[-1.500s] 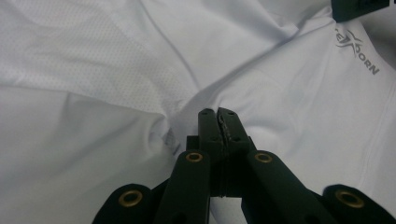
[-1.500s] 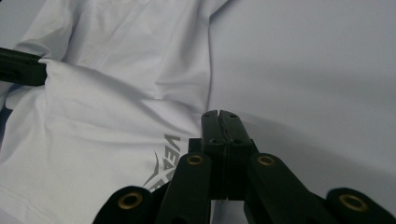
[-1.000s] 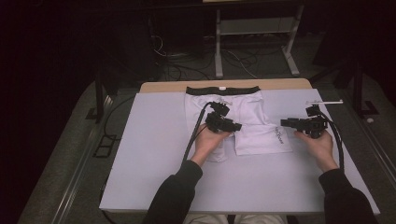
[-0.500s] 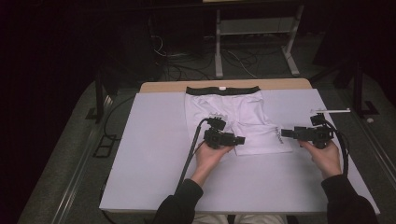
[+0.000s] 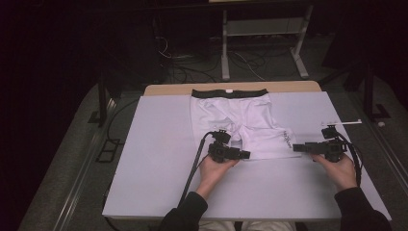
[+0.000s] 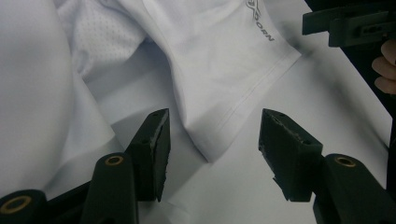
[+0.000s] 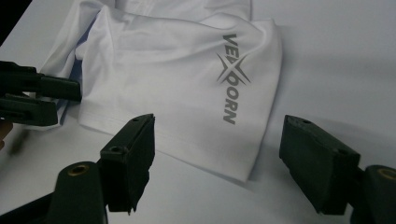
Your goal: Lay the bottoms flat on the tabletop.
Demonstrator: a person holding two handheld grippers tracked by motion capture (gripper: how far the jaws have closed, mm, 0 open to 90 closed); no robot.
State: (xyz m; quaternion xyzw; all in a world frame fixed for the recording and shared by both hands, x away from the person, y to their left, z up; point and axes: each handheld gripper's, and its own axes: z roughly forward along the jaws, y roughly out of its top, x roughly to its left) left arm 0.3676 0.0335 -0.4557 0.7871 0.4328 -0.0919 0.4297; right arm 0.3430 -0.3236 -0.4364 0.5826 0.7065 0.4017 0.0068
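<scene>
Hovering beside the white shorts (image 5: 240,125), my left gripper (image 6: 212,154) and right gripper (image 7: 217,163) gape, pinching nothing; closing early could snag one hem layer.

White shorts (image 7: 187,88) with grey logo on the table (image 7: 336,60), hem corner between the parted jaws of right gripper (image 7: 217,163), left gripper (image 7: 32,98) at the far hem corner

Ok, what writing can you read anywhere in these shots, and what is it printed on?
"VEXORN" in grey letters, with a large crossed X, on the leg of the white shorts, near the hem.
"ORN": the end of that same print, cut off by the top edge of the left gripper view.
In the high view the print is too small to read.
</scene>
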